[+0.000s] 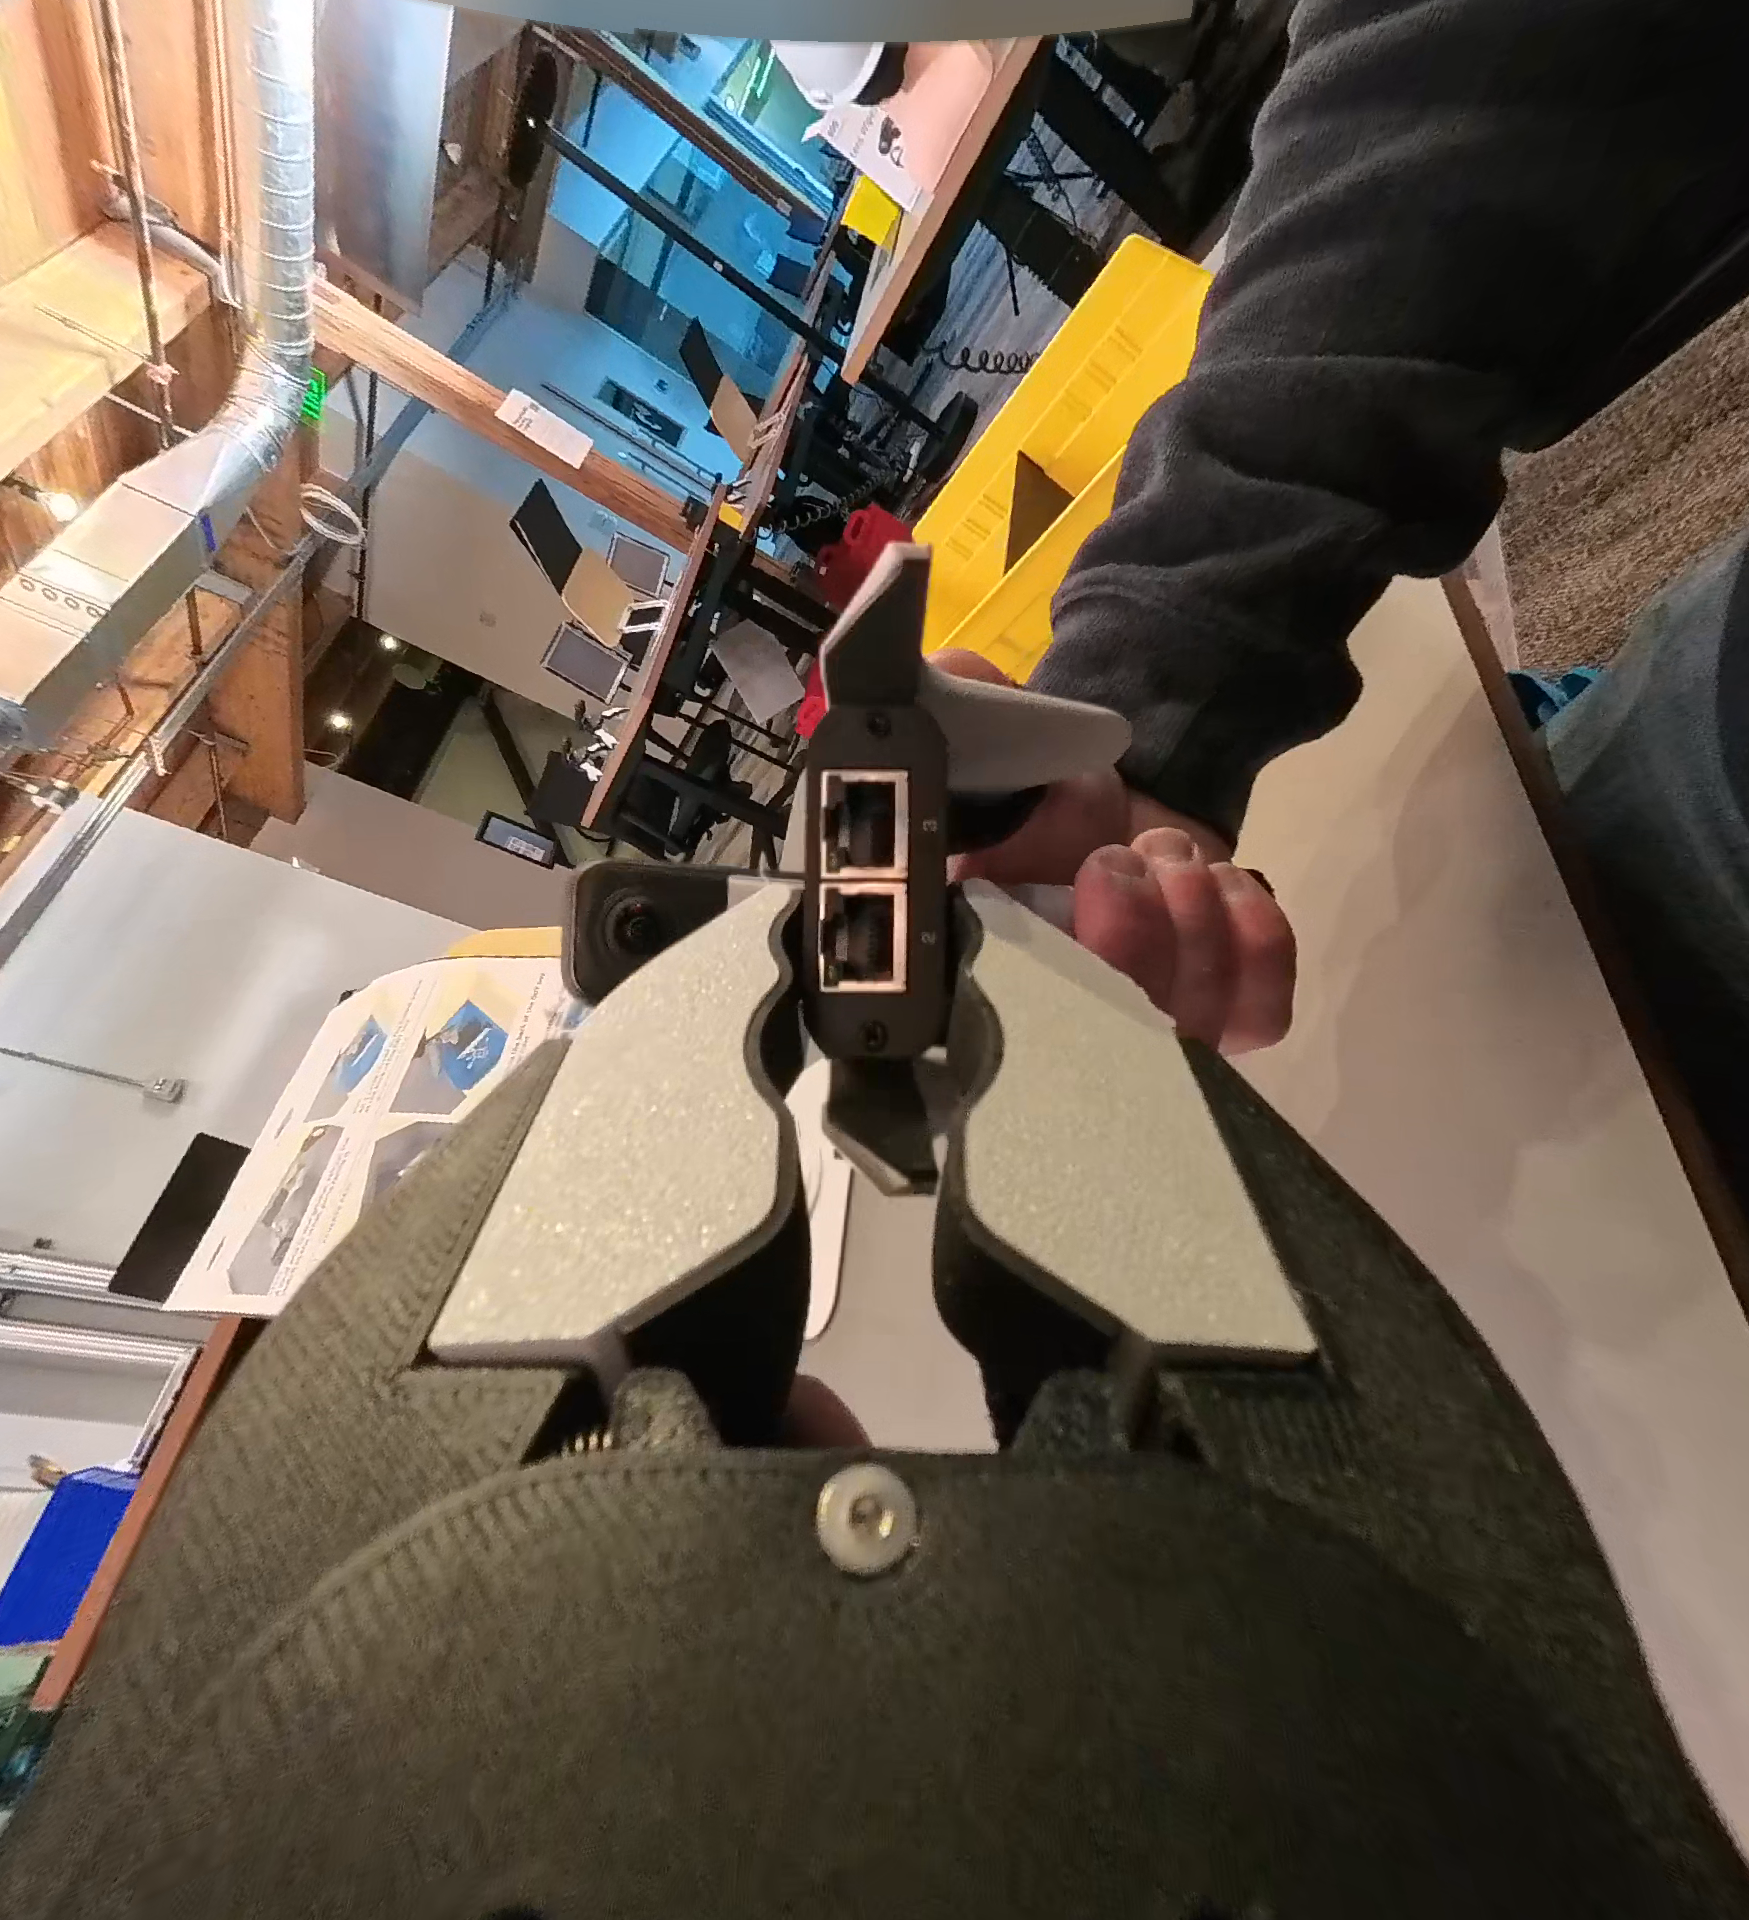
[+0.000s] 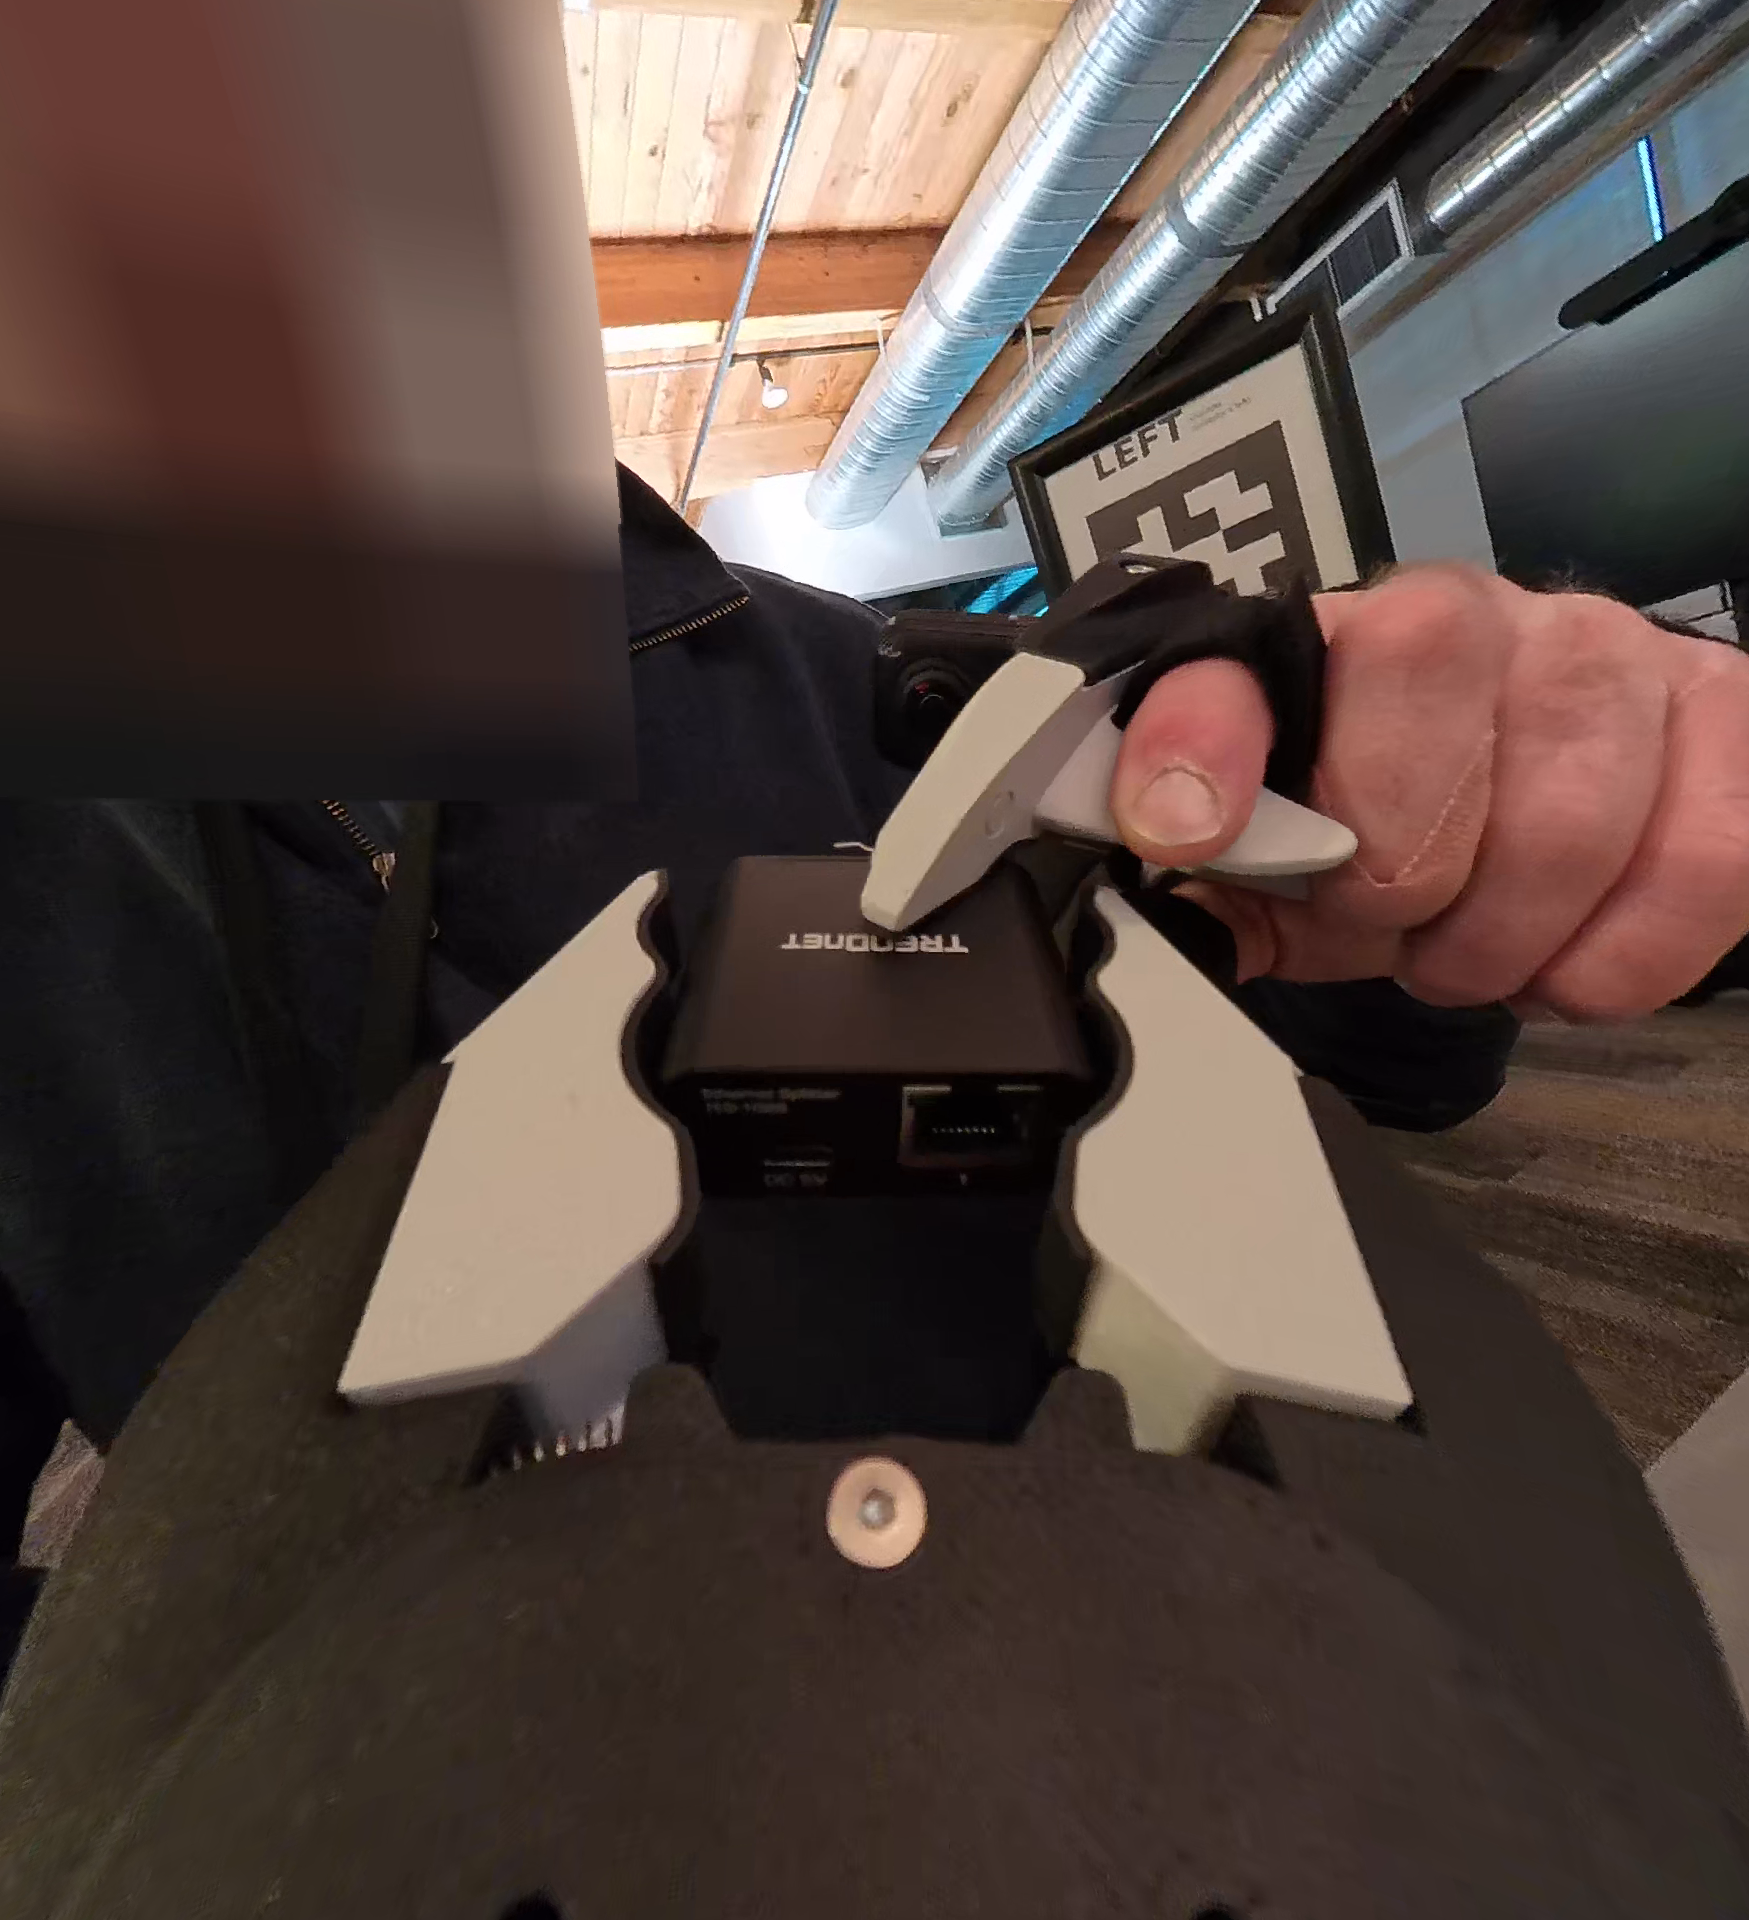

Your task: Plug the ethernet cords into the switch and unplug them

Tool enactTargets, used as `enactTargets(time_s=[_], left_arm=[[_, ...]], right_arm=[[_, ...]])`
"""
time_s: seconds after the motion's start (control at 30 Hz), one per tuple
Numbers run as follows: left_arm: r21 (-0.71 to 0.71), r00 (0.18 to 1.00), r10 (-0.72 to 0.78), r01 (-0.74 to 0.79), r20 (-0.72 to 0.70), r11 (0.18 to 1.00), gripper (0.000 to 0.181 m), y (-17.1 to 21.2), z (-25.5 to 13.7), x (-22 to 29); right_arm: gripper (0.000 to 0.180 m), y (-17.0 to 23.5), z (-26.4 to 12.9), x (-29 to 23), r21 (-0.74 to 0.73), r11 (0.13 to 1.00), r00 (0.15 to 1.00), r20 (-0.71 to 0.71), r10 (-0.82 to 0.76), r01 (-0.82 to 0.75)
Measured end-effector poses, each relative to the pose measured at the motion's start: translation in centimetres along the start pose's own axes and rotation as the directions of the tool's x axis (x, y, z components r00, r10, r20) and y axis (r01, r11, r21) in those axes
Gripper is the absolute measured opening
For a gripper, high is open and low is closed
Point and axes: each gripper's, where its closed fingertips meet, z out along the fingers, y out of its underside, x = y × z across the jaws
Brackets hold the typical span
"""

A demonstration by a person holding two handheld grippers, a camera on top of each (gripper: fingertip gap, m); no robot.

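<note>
A small black switch (image 1: pixel 865 748) is held in the air between both grippers. In the left wrist view its two empty ports face the camera. My left gripper (image 1: pixel 875 935) is shut on its sides, and the right gripper's fingers (image 1: pixel 875 634) clamp it from above and below. In the right wrist view the switch (image 2: pixel 849 1008) shows one empty port and a power socket. My right gripper (image 2: pixel 880 925) is shut on its sides, and a left gripper finger (image 2: pixel 953 800) presses on its top. No ethernet cord is in view.
A white table (image 1: pixel 1421 1039) lies below, with a yellow bin (image 1: pixel 1078 416) at its far end and a printed sheet (image 1: pixel 382 1091) to the left. A framed marker card (image 2: pixel 1213 488) and a dark monitor (image 2: pixel 1659 447) stand behind. The person's dark jacket (image 2: pixel 745 748) is close.
</note>
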Motion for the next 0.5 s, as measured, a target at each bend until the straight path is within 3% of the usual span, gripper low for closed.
enactTargets(time_s=[0.23, 0.37, 0.5], left_arm=[[-0.008, 1.0, -0.028, 0.028, 0.01, 1.0, 0.026, 0.0, 0.1, -0.3], [-0.04, 0.998, -0.047, 0.048, 0.043, 0.998, 0.054, 1.0, -0.3, -1.2], [-0.088, 0.996, -0.029, 0.036, 0.083, 0.995, 0.058, 1.9, -1.1, -2.6]], right_arm=[[0.074, 0.2, 0.0, 0.1, -0.056, 0.996, 0.996, -0.039, -0.076, 0.074], [0.073, -0.6, -1.0, 0.6, -0.039, 0.992, 0.987, -0.102, -0.126, 0.123], [0.073, -1.5, -2.1, 0.6, -0.016, 0.987, 0.976, -0.15, -0.158, 0.157]])
